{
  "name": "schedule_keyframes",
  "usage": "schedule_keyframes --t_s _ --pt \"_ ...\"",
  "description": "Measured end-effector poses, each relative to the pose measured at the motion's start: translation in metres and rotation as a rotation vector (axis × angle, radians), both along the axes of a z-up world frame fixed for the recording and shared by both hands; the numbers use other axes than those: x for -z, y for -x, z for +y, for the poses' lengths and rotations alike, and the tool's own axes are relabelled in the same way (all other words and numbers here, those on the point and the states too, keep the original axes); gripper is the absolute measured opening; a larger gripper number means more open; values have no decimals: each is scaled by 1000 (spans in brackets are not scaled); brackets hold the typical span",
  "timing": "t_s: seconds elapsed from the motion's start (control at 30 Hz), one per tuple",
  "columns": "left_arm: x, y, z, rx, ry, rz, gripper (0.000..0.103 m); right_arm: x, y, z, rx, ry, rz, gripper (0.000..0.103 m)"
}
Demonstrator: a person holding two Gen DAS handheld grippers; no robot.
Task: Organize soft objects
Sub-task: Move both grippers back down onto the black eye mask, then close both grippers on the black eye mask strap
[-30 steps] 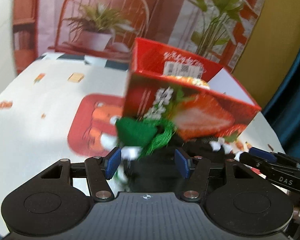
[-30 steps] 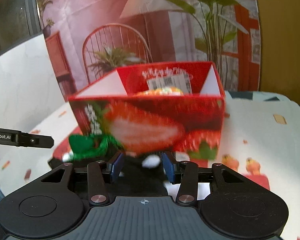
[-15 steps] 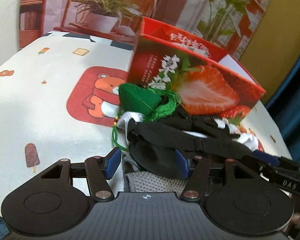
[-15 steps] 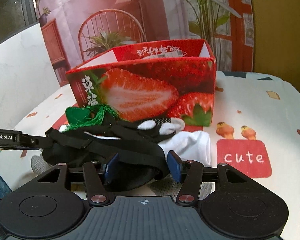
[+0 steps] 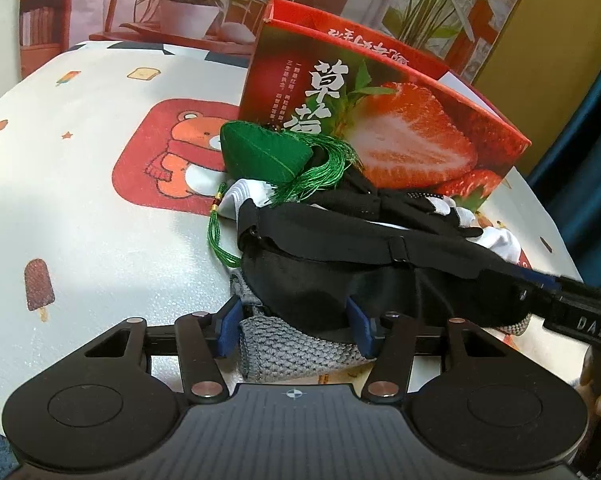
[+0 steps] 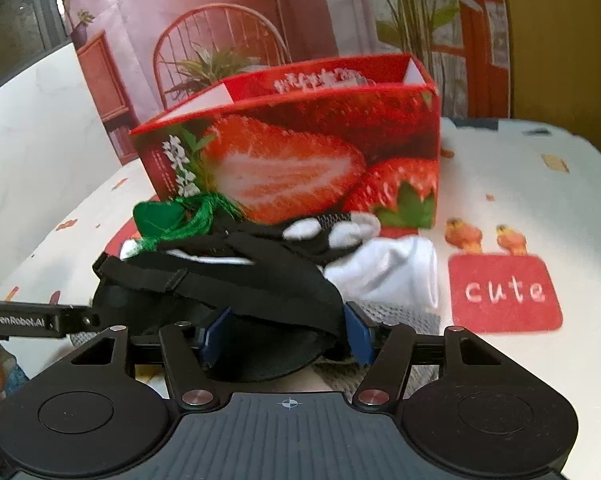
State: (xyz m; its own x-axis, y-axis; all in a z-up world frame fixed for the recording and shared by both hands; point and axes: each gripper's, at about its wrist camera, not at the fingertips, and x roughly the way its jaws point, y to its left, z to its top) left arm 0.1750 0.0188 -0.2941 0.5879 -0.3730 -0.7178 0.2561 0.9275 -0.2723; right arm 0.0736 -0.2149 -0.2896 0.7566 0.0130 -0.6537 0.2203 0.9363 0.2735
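Observation:
A pile of soft things lies on the table in front of a red strawberry box (image 5: pixel 384 120) (image 6: pixel 300 152). On top is a black eye mask with straps (image 5: pixel 360 264) (image 6: pixel 236 284). Under it lie a grey knit cloth (image 5: pixel 292 344), a white sock (image 6: pixel 392 276) and a black-and-white piece (image 6: pixel 332 232). A green tasselled pouch (image 5: pixel 264 152) (image 6: pixel 160 216) rests at the pile's left, against the box. My left gripper (image 5: pixel 294 326) is open, its fingers on either side of the mask and the grey cloth. My right gripper (image 6: pixel 284 336) is open around the mask's other end.
The table wears a white cloth with cartoon prints: a bear patch (image 5: pixel 172 152), a red "cute" patch (image 6: pixel 504 292). A printed backdrop with chair and plants stands behind the box. The box is open at the top.
Both grippers have pulled back and dropped from near the box down to the pile. The mask now lies between each pair of fingers. The right gripper's jaws have widened.

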Motion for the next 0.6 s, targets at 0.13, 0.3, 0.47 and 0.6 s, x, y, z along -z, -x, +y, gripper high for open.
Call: schedule_keyframes --t_s 0.13,0.3,0.47,0.6 --pt "1 -1 -2 -1 -1 -7 56 -9 -10 1 -15 13 -51 49" --pt "2 -2 -4 -6 4 -20 56 -11 -26 -2 -26 -3 -89 46" --pt "3 -2 -8 4 -22 -30 56 -6 -30 -3 -22 6 -83 46" --pt "4 -3 -8 7 -29 -29 56 0 -24 -7 -21 -45 -47 48"
